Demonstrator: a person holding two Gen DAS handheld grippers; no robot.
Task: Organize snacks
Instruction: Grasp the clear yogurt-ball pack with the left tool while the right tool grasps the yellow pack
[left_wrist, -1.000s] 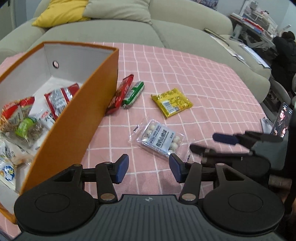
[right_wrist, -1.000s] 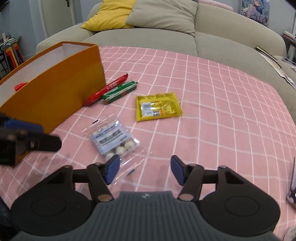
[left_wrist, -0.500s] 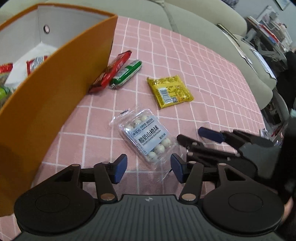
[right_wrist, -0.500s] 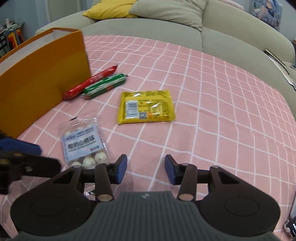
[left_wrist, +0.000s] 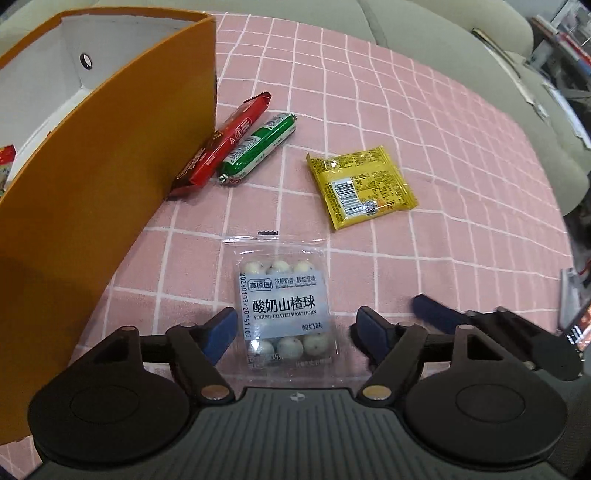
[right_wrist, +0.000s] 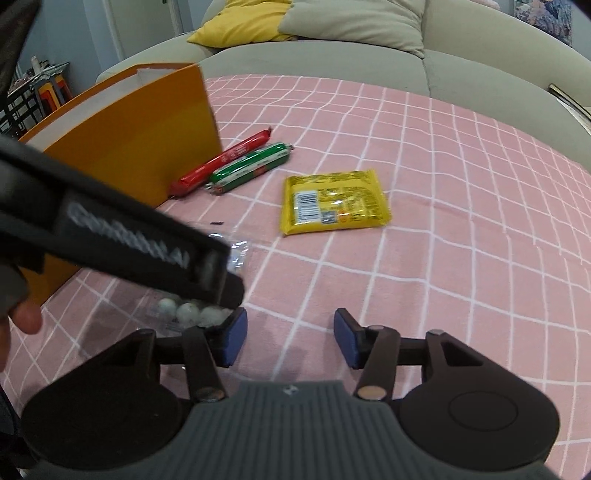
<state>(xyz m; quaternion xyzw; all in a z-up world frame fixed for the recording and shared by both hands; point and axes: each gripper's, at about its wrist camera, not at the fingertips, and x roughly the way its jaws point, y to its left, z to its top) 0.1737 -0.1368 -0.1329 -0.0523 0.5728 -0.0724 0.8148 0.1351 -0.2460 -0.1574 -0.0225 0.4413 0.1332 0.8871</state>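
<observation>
A clear pack of yogurt-coated hawthorn balls (left_wrist: 284, 310) lies on the pink checked cloth. My left gripper (left_wrist: 297, 332) straddles it with jaws opening, its pads clear of the pack on both sides. My right gripper (right_wrist: 290, 339) is also opening, over bare cloth with nothing between its pads. The pack (right_wrist: 192, 314) sits just to its left, half hidden by the left gripper's dark body (right_wrist: 129, 240). Further off lie a yellow packet (left_wrist: 360, 186), a red stick (left_wrist: 225, 144) and a green stick (left_wrist: 258, 147). The sticks lie by the orange box (left_wrist: 110, 166).
The box's white inside (left_wrist: 48, 85) holds a few packets at the left edge. A grey sofa (right_wrist: 369, 55) with a yellow cushion (right_wrist: 240, 26) runs behind the table. The cloth's right edge (left_wrist: 554, 206) drops off toward clutter.
My left gripper swung away from the box and came down over the hawthorn pack, its jaws spreading wide. It now crosses the right wrist view. My right gripper narrowed, then widened again.
</observation>
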